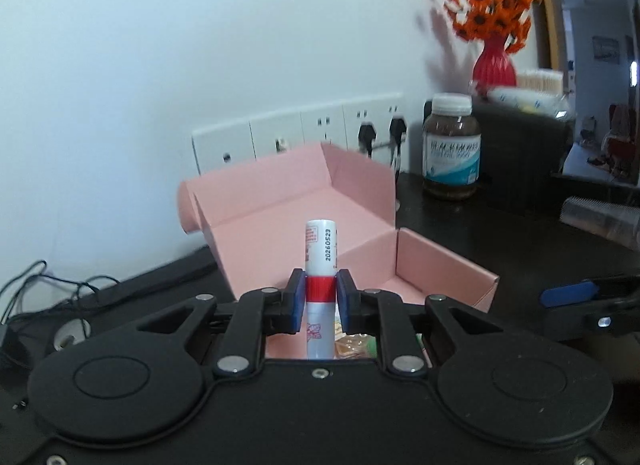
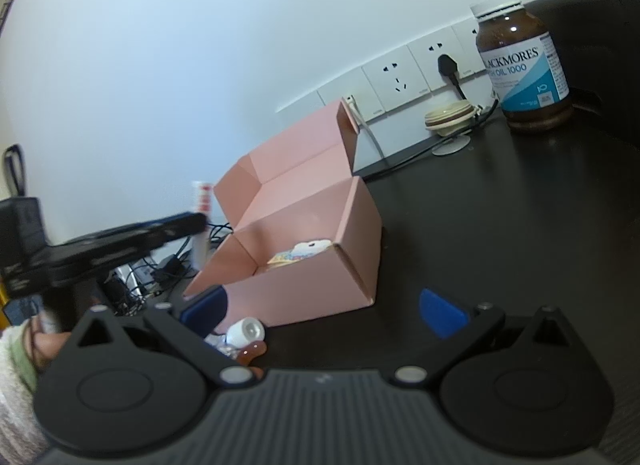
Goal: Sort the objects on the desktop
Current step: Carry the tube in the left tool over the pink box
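Note:
My left gripper (image 1: pixel 320 297) is shut on a white tube (image 1: pixel 320 249) with a red band, held upright just in front of the open pink box (image 1: pixel 280 205). From the right wrist view that gripper (image 2: pixel 132 237) is a blurred black arm left of the pink box (image 2: pixel 320 277), with the tube (image 2: pixel 202 197) sticking up from it. Small items (image 2: pixel 304 251) lie inside the box. My right gripper (image 2: pixel 324 311) stands open near the box's front wall. A small white bottle (image 2: pixel 246 331) lies on the desk by its left finger. One blue pad of the right gripper (image 1: pixel 568 293) shows in the left wrist view.
A brown supplement bottle (image 1: pixel 452 149) stands right of the box on the black desk (image 2: pixel 500 225). Behind it are a red vase of orange flowers (image 1: pixel 494 61) and wall sockets (image 1: pixel 300 133) with plugs. Cables (image 1: pixel 40 293) trail at the left. A person's sleeve (image 2: pixel 16 365) is at the lower left.

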A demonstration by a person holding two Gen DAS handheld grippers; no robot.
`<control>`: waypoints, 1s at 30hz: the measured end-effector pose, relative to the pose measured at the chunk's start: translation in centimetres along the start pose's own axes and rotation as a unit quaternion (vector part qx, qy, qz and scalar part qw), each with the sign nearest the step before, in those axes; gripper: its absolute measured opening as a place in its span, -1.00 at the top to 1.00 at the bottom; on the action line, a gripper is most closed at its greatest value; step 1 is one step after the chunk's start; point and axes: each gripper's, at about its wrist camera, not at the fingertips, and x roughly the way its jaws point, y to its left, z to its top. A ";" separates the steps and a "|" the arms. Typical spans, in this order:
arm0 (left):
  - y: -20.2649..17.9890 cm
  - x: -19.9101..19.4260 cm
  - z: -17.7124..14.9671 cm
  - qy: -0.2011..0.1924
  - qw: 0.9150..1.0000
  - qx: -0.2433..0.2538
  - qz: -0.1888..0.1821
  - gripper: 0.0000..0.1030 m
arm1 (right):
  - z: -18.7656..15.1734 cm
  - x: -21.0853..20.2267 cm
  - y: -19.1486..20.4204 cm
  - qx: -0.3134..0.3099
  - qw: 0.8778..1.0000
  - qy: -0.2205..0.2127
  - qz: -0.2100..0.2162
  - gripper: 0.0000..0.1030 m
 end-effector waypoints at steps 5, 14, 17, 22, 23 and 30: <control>0.1 2.4 -0.1 0.049 0.999 -0.011 0.012 0.67 | 0.0 0.1 -0.1 0.001 1.000 0.001 0.004 -0.99; -0.2 4.8 0.4 0.119 0.992 -0.009 0.032 0.67 | 0.1 0.0 -0.3 0.009 1.000 0.000 0.016 -0.99; -0.6 5.0 0.6 0.131 0.990 0.003 0.042 0.67 | 0.2 -0.1 -0.4 0.011 1.000 0.000 0.020 -0.99; -0.8 6.0 0.4 0.155 0.987 0.007 0.048 0.67 | 0.1 -0.1 -0.4 0.012 1.000 -0.001 0.025 -0.99; -0.8 6.2 0.3 0.160 0.986 0.008 0.050 0.67 | 0.1 -0.1 -0.4 0.013 1.000 0.000 0.026 -0.99; -1.0 7.3 0.3 0.173 0.983 0.017 0.054 0.67 | 0.2 -0.1 -0.4 0.013 0.999 0.003 0.032 -0.99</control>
